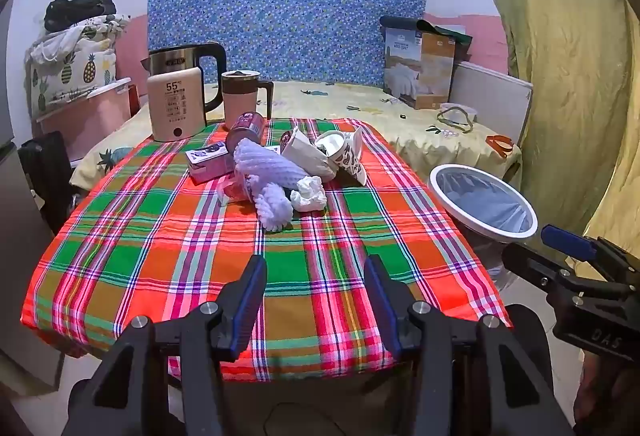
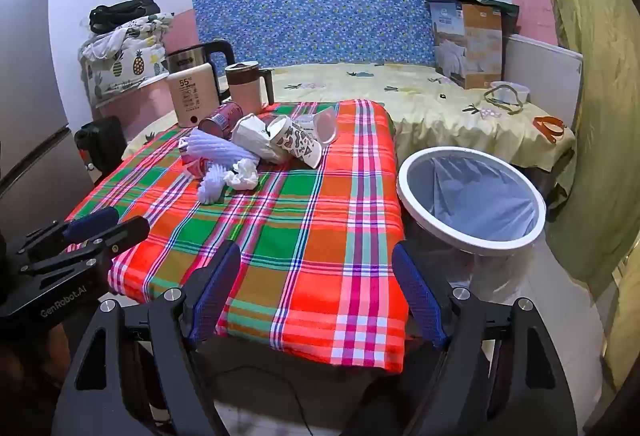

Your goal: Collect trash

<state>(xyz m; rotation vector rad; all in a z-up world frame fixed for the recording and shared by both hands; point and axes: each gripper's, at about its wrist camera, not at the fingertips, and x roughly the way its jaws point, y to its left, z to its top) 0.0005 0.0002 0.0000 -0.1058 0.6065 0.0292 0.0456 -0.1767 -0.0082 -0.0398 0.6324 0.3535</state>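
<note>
A pile of trash lies at the far middle of the plaid table [image 1: 200, 256] [image 2: 312, 236]: a white foam net sleeve [image 1: 268, 172] [image 2: 220, 152], a crumpled tissue [image 1: 309, 193] [image 2: 242, 174], patterned paper cups [image 1: 350, 156] [image 2: 298, 140], a white paper bag [image 1: 306, 154] [image 2: 250, 134], a purple can [image 1: 245, 130] [image 2: 220, 120] and a pink carton [image 1: 208, 162]. A white-rimmed bin [image 1: 482, 202] [image 2: 472, 196] with a grey liner stands right of the table. My left gripper [image 1: 316, 272] [image 2: 106, 226] is open and empty over the near edge. My right gripper [image 2: 318, 268] [image 1: 560, 242] is open and empty, near the bin.
A steel kettle [image 1: 188, 64] [image 2: 200, 56], a beige appliance marked 55 [image 1: 176, 108] [image 2: 194, 94] and a lidded mug [image 1: 242, 96] [image 2: 246, 84] stand at the table's far left. A bed with a yellow sheet [image 1: 360, 100] [image 2: 440, 104] and a cardboard box [image 1: 420, 68] [image 2: 468, 44] lies behind. A fridge [image 2: 28, 96] stands left.
</note>
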